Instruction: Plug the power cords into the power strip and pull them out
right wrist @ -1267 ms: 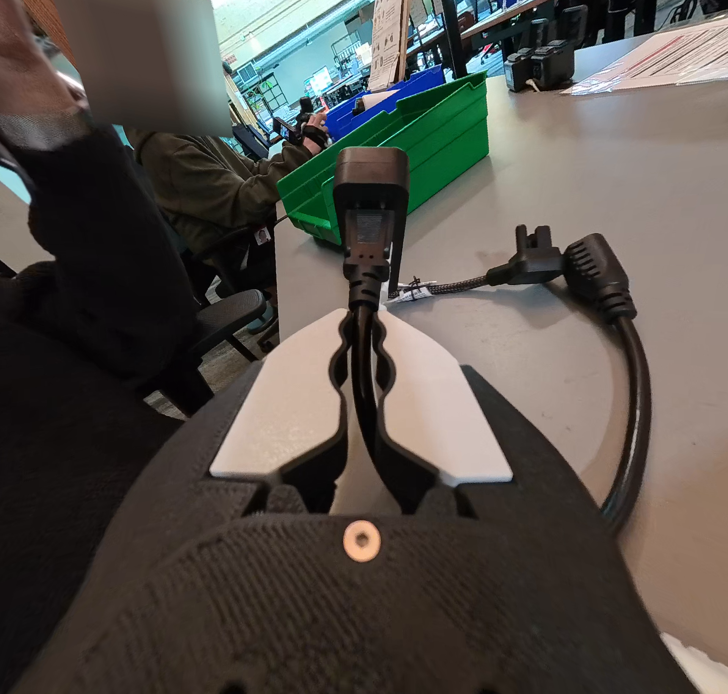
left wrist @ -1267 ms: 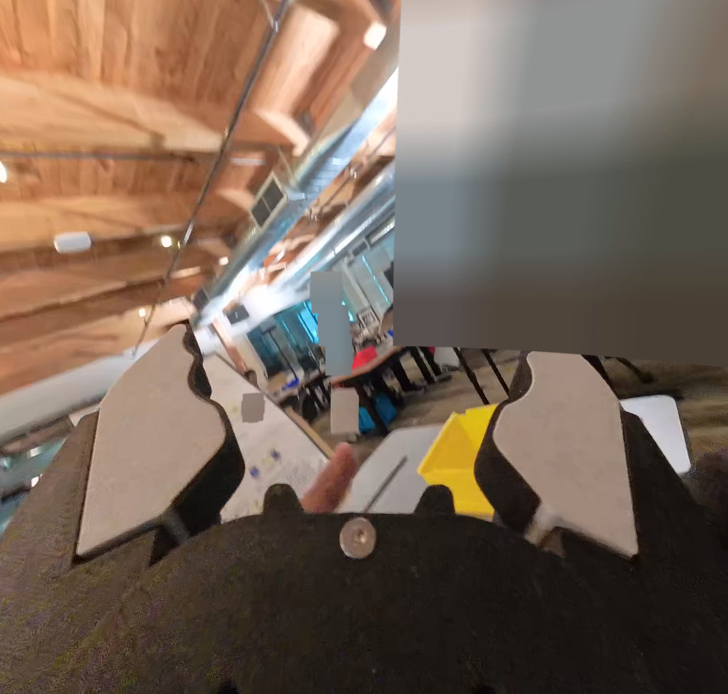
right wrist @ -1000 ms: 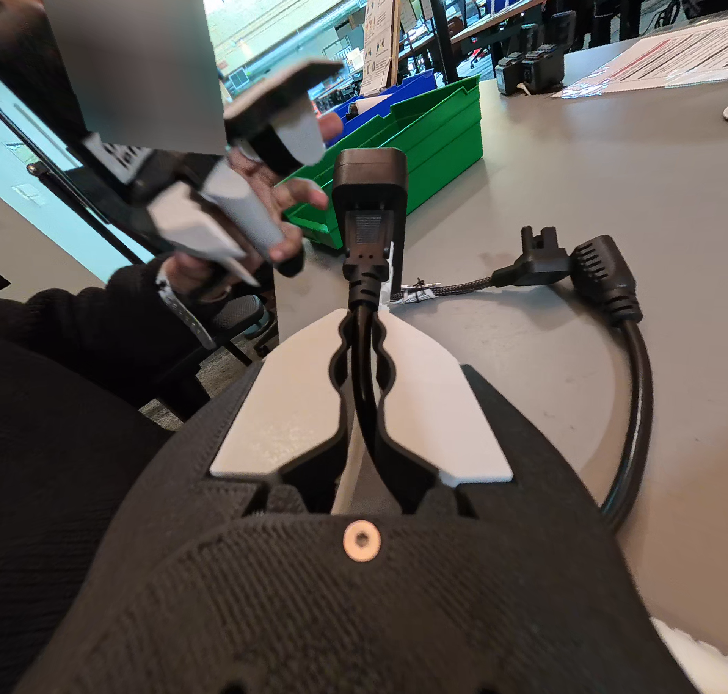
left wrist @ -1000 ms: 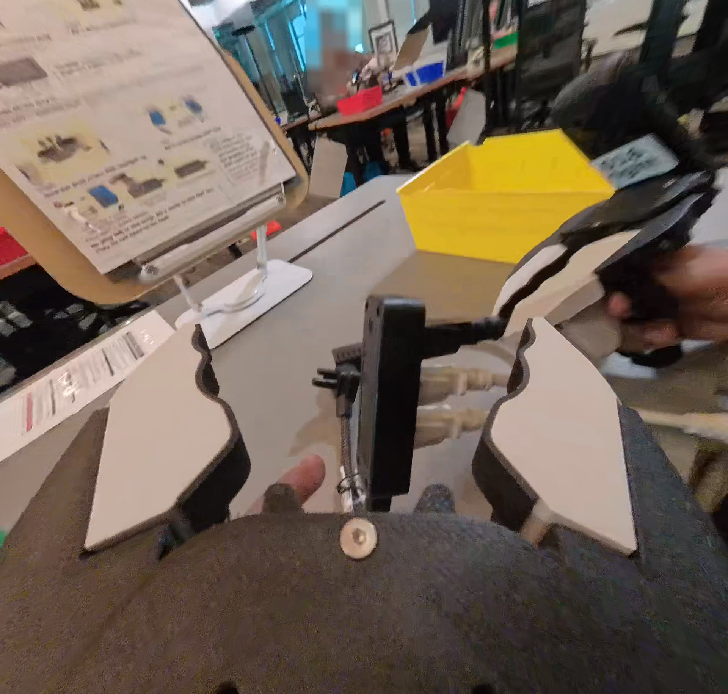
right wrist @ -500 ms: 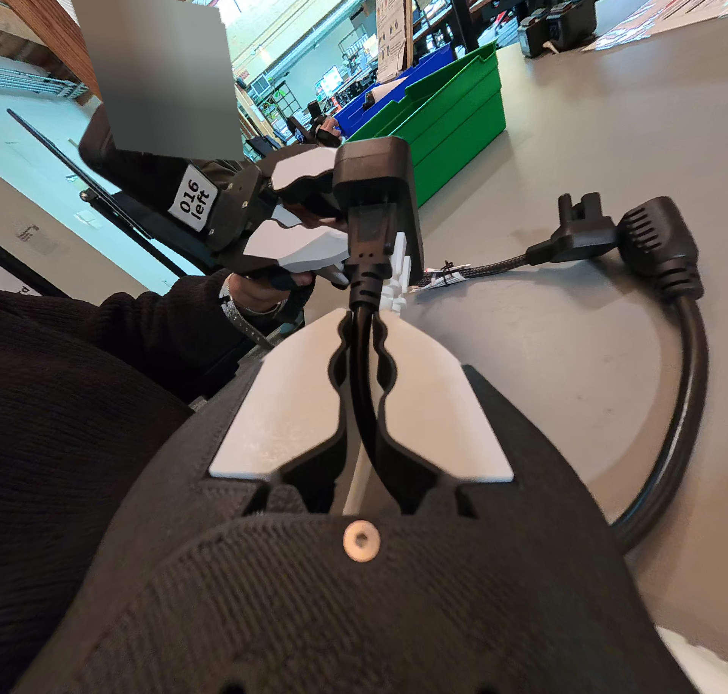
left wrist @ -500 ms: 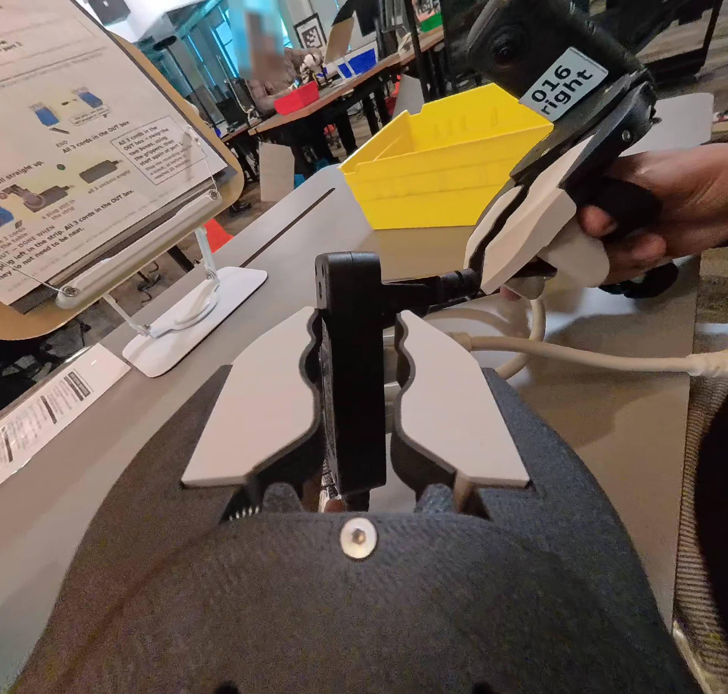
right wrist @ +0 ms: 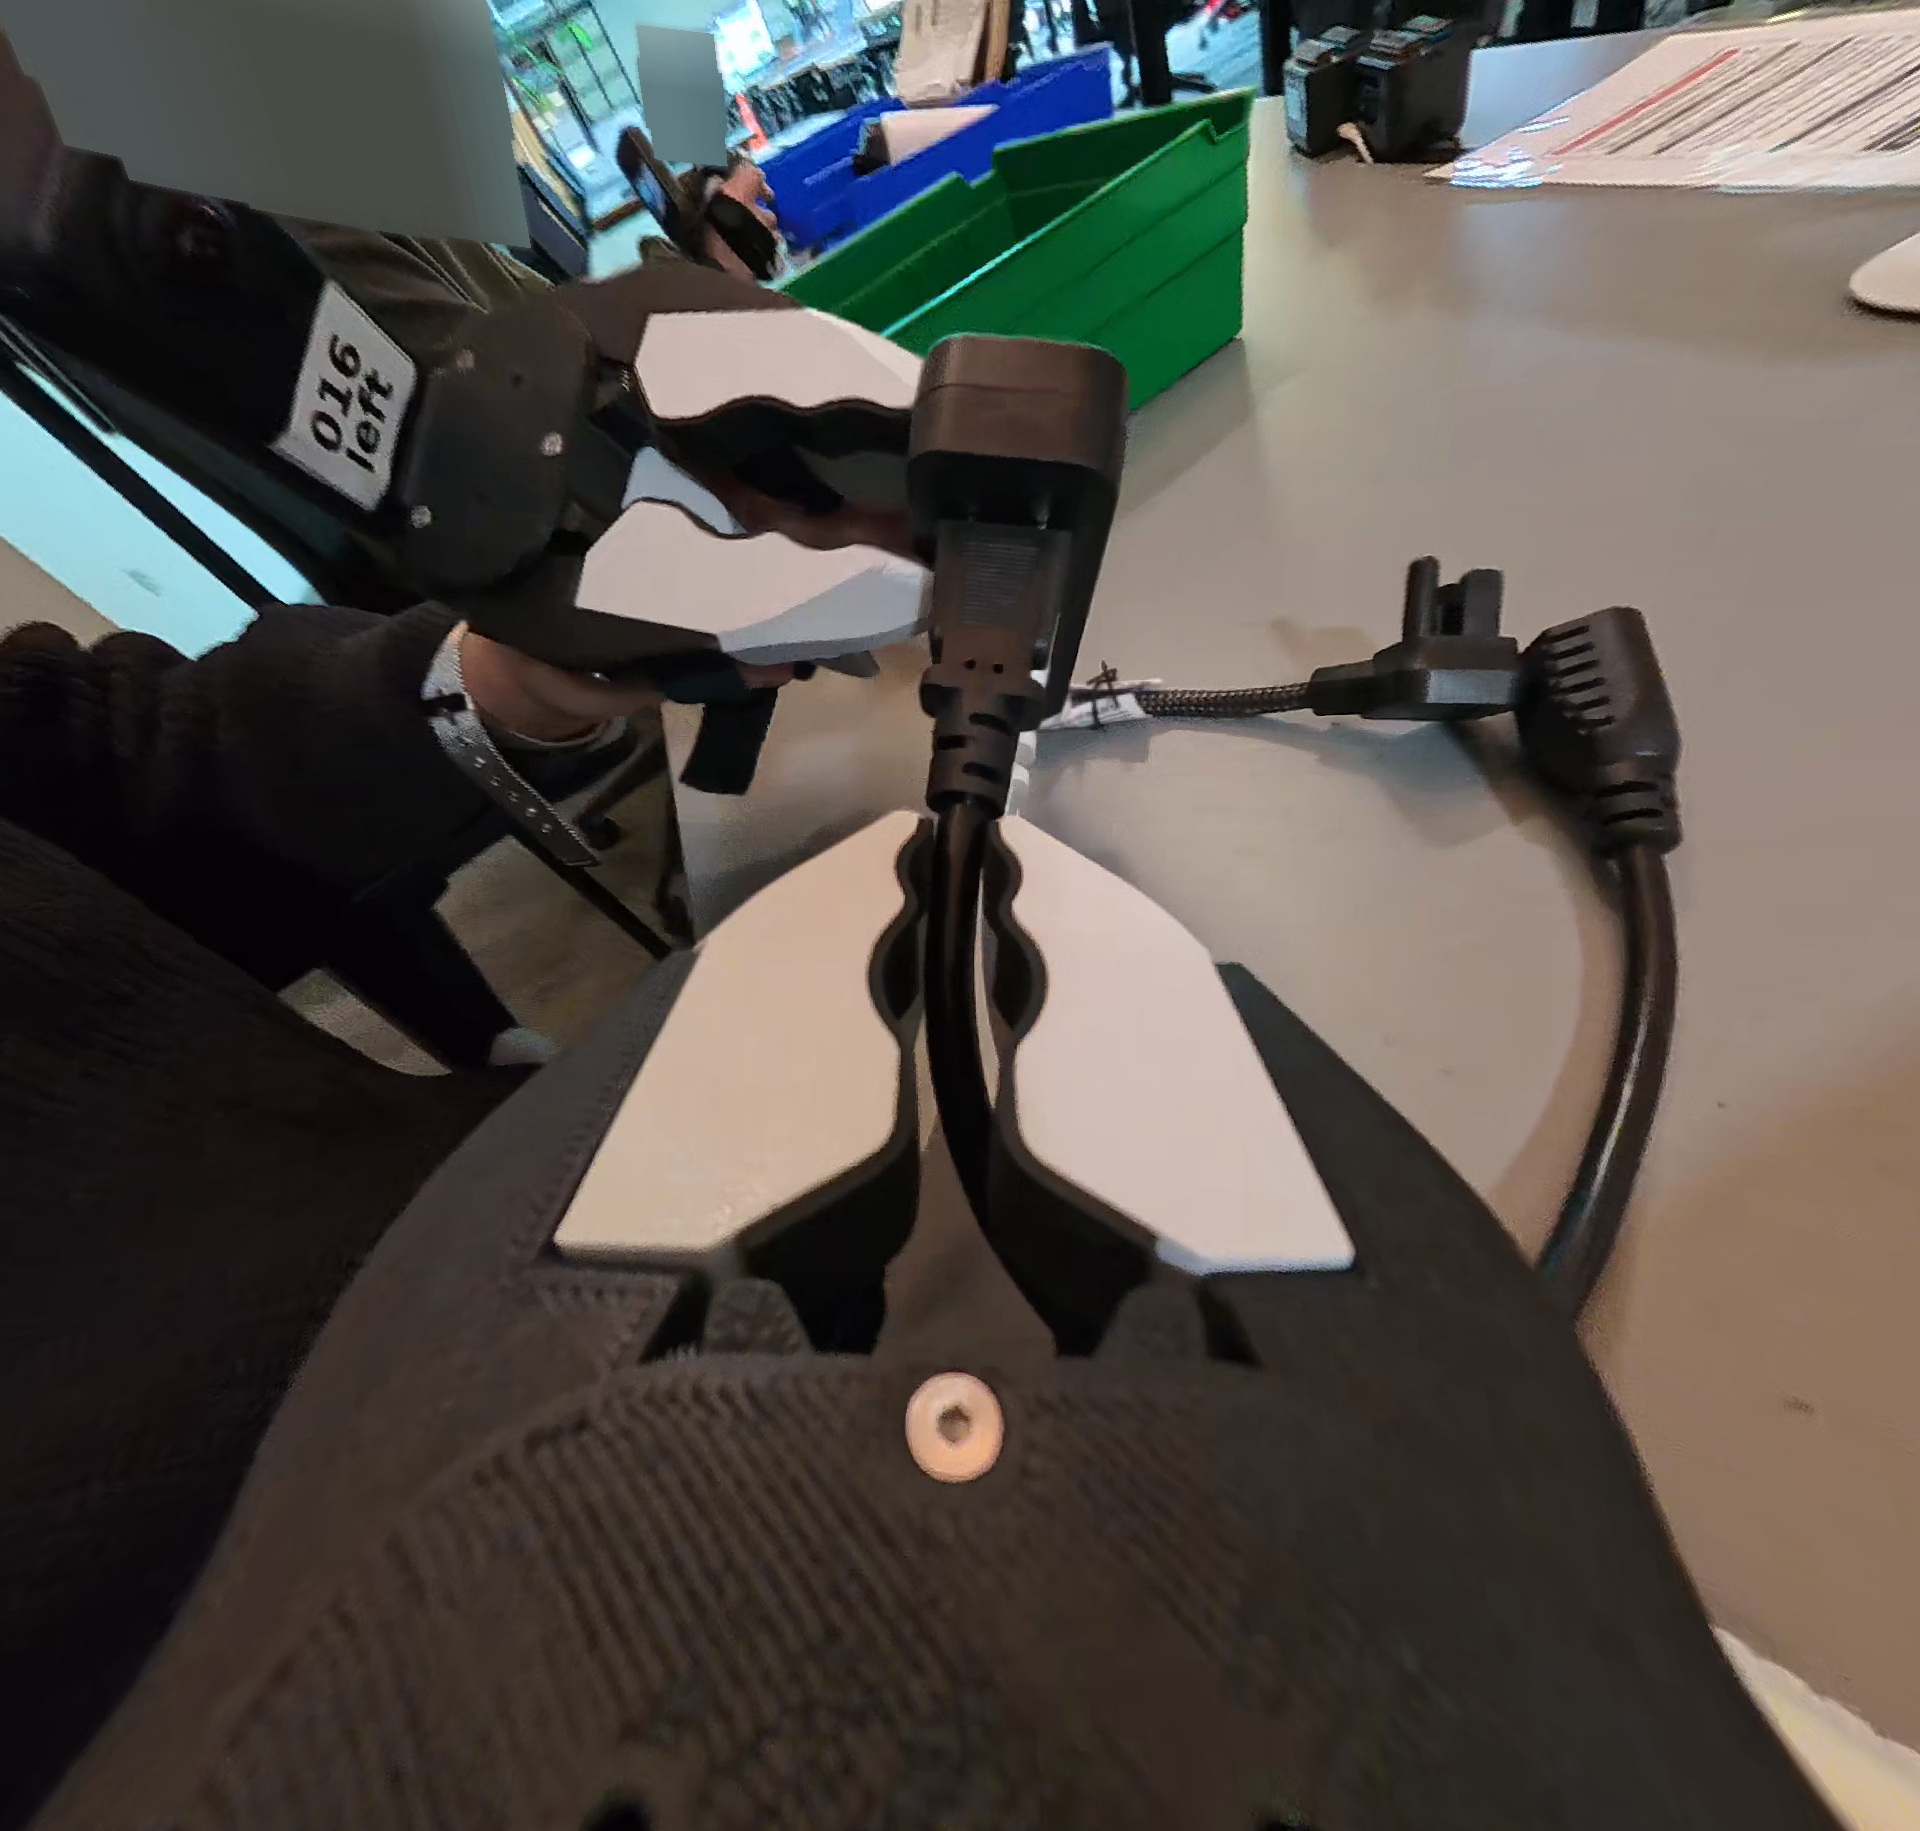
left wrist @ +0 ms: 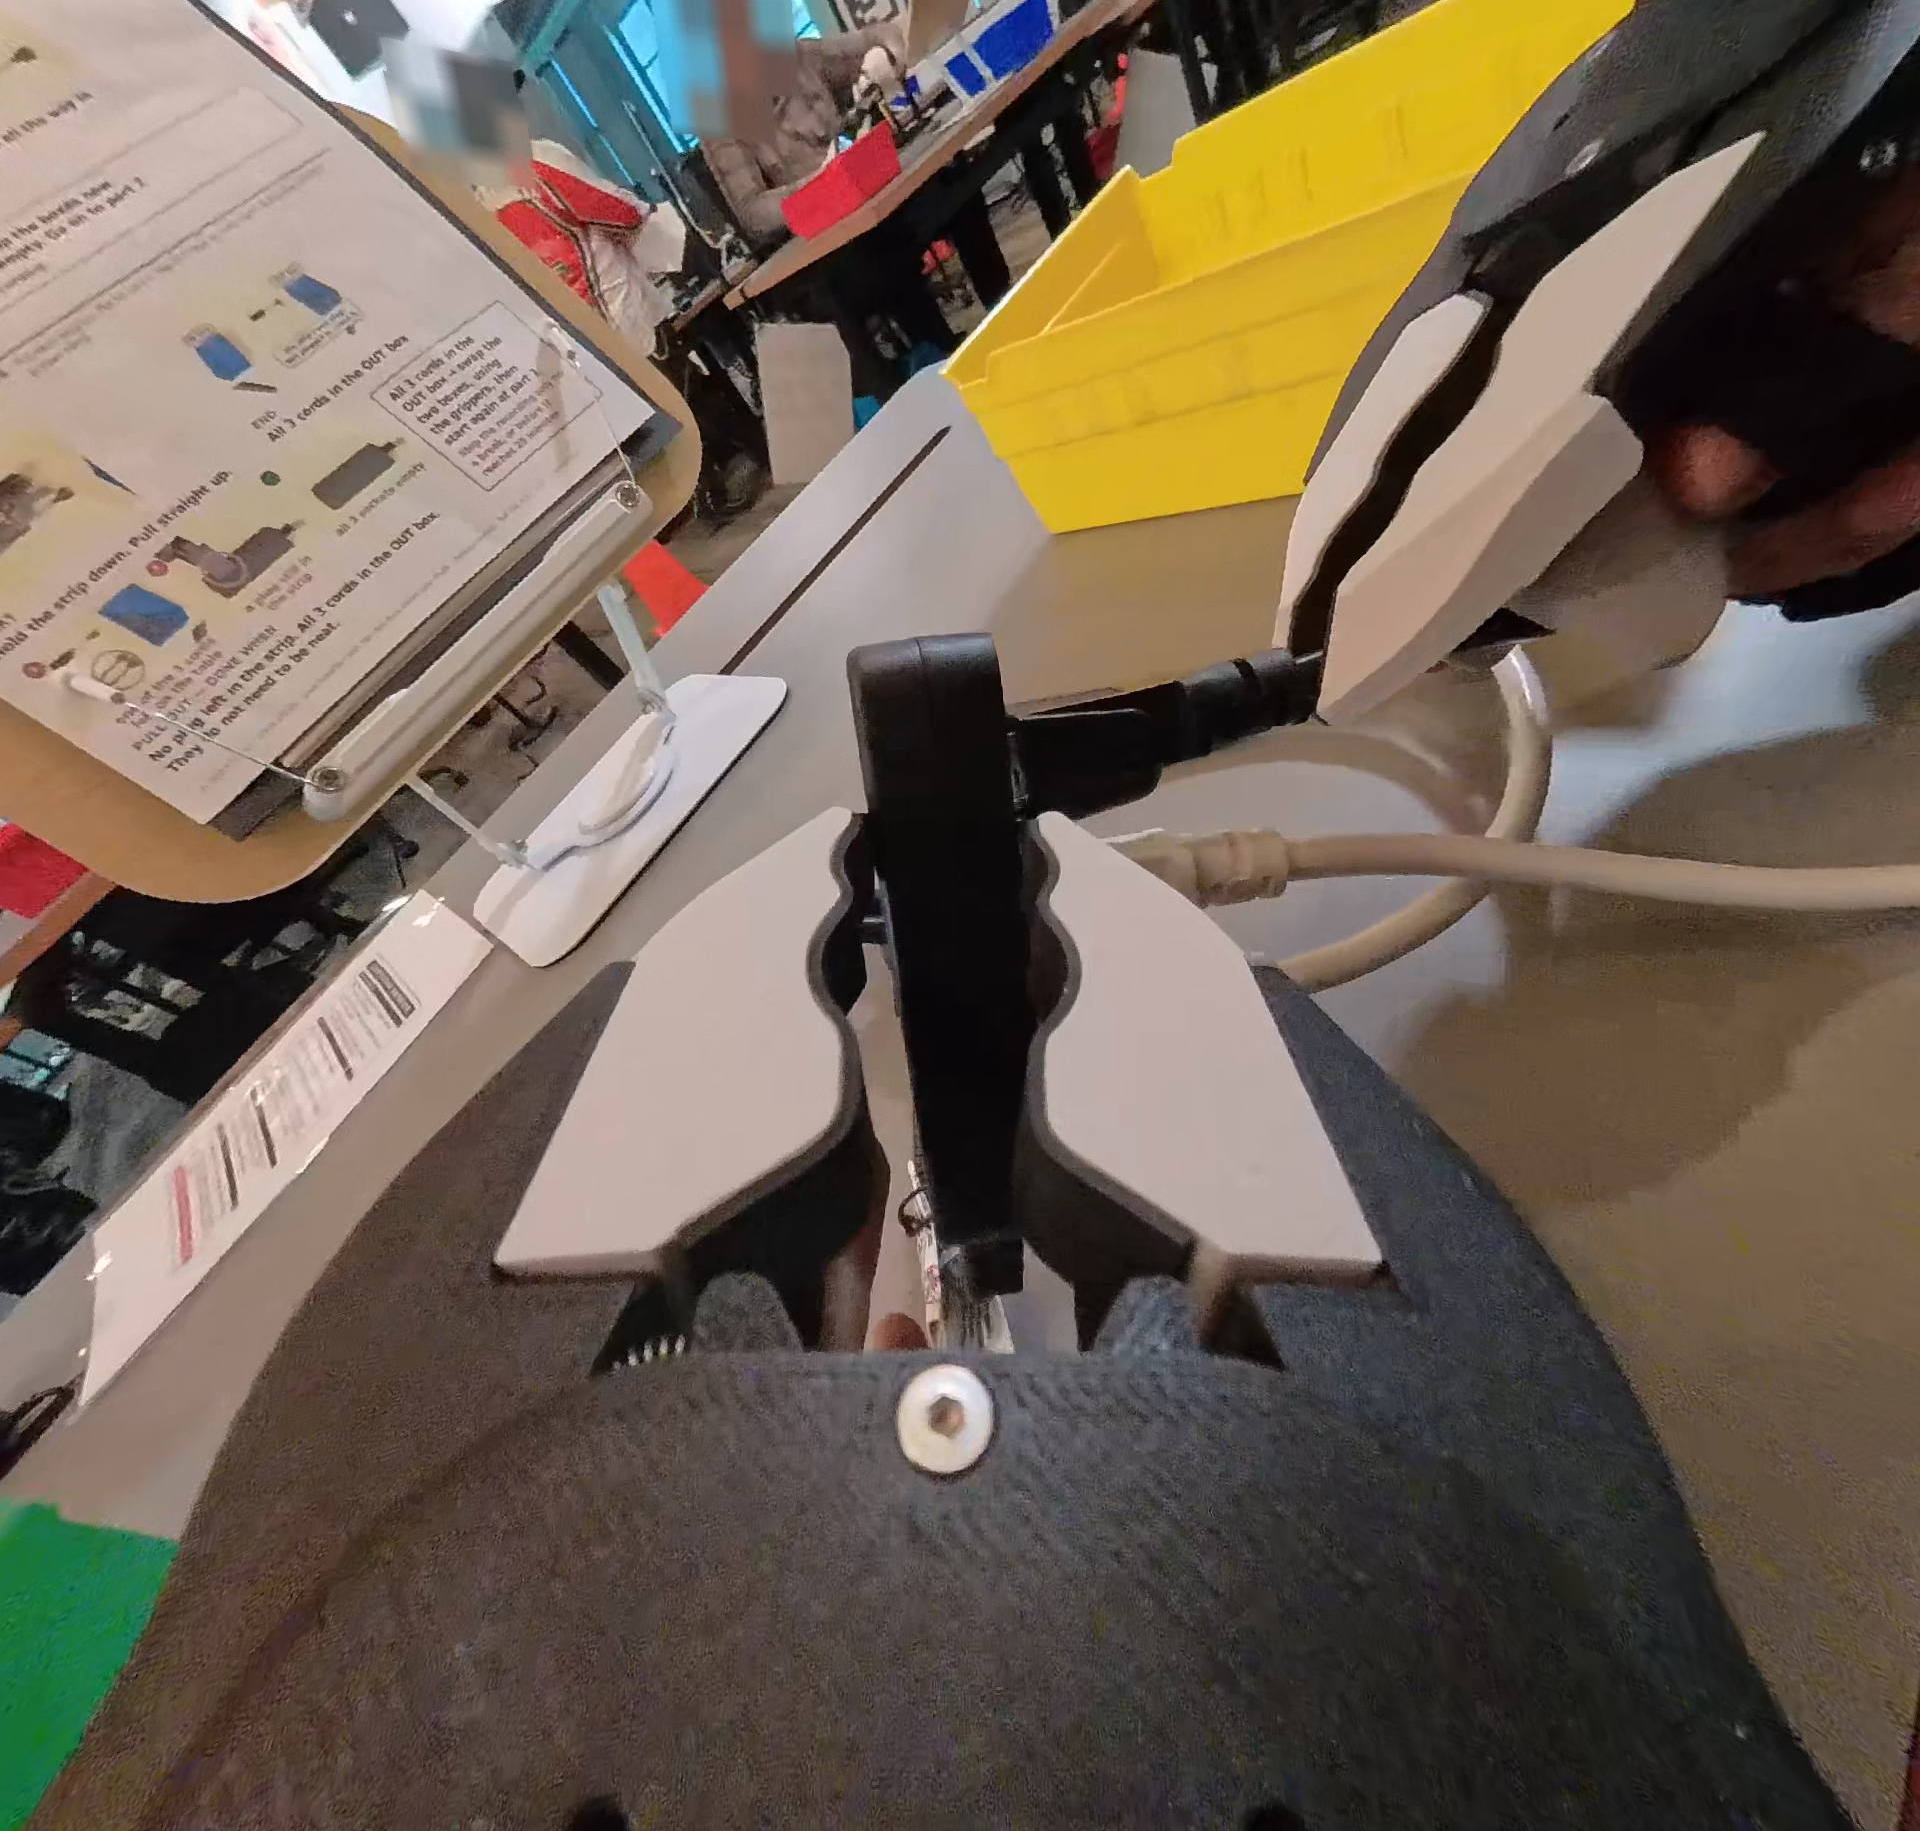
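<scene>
The small black power strip (left wrist: 935, 846) stands upright above the grey table (left wrist: 1662, 1106). My left gripper (left wrist: 940, 836) is shut on its sides. A black cord's plug (right wrist: 987, 659) sits in the strip's socket face (right wrist: 1018, 431). My right gripper (right wrist: 956, 831) is shut on that black cord (right wrist: 951, 971) just behind the plug. The right gripper also shows in the left wrist view (left wrist: 1455, 493), and the left gripper in the right wrist view (right wrist: 769, 514). Two beige cords (left wrist: 1455, 867) also run to the strip.
A flat black plug on a braided cord (right wrist: 1423, 669) and an angled black plug (right wrist: 1600, 701) lie on the table. A green bin (right wrist: 1091, 223), a yellow bin (left wrist: 1247, 306), an instruction board on a stand (left wrist: 312, 410), papers (right wrist: 1714, 108) and a black device (right wrist: 1371, 88) stand around.
My left gripper swung down from facing the ceiling, came to the power strip and shut on it. My right gripper kept its hold on the black cord.
</scene>
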Motion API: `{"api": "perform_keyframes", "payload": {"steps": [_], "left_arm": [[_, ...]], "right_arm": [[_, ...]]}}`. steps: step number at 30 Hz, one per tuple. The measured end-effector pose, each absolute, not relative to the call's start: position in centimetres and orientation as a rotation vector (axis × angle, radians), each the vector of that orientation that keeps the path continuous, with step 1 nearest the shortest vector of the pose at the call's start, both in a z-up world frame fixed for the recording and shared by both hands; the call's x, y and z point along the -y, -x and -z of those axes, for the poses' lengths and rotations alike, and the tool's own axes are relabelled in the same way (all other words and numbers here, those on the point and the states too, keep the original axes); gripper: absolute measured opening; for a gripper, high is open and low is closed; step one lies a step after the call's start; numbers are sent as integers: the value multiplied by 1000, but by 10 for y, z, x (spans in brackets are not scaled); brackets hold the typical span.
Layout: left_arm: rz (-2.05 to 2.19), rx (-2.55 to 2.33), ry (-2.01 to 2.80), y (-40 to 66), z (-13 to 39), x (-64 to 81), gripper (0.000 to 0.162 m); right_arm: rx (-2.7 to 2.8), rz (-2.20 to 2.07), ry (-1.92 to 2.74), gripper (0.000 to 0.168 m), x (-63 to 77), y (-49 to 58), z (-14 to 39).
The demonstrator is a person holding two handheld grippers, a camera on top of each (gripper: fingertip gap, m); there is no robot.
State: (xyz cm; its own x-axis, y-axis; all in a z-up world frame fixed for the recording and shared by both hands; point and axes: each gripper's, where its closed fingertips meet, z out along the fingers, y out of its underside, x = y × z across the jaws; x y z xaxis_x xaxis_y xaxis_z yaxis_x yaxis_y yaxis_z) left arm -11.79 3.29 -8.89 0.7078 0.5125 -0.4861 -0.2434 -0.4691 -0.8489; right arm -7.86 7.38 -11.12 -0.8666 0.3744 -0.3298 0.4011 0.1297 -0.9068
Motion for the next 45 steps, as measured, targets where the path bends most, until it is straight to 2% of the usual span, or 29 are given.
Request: {"api": "perform_keyframes", "payload": {"steps": [4, 9, 14, 17, 21, 24, 26, 28, 31, 35, 39, 45], "left_arm": [[-828, 248, 1868, 119, 94, -28, 25], [-851, 248, 1876, 119, 94, -31, 27], [-786, 310, 1859, 118, 95, -27, 25], [-803, 292, 1863, 117, 94, -30, 25], [-810, 281, 1869, 113, 95, -33, 25], [-803, 275, 1866, 111, 93, -37, 25], [-805, 258, 1864, 108, 92, -40, 25], [-812, 242, 1862, 104, 90, -42, 25], [-813, 222, 1872, 103, 90, -42, 25], [-599, 325, 1835, 102, 99, -44, 26], [-691, 297, 1836, 103, 95, -40, 25], [-584, 291, 1818, 100, 96, -41, 26]], "right_arm": [[-2610, 1856, -637, 10, -71, 71, 113], [-2392, 1828, -812, 9, -84, 83, 119], [-2640, 1797, -631, 9, -74, 73, 122], [-2588, 1802, -628, 9, -78, 76, 122], [-2571, 1907, -685, 45, -79, 85, 111], [-2537, 1860, -690, 57, -65, 79, 116], [-2551, 1823, -697, 54, -58, 78, 121], [-2601, 1800, -718, 25, -59, 82, 122], [-2604, 1749, -615, 24, -62, 81, 124], [-2618, 1689, -669, 23, -65, 82, 134], [-2628, 1702, -658, 24, -60, 76, 123], [-2611, 1708, -598, 25, -65, 77, 125]]}}
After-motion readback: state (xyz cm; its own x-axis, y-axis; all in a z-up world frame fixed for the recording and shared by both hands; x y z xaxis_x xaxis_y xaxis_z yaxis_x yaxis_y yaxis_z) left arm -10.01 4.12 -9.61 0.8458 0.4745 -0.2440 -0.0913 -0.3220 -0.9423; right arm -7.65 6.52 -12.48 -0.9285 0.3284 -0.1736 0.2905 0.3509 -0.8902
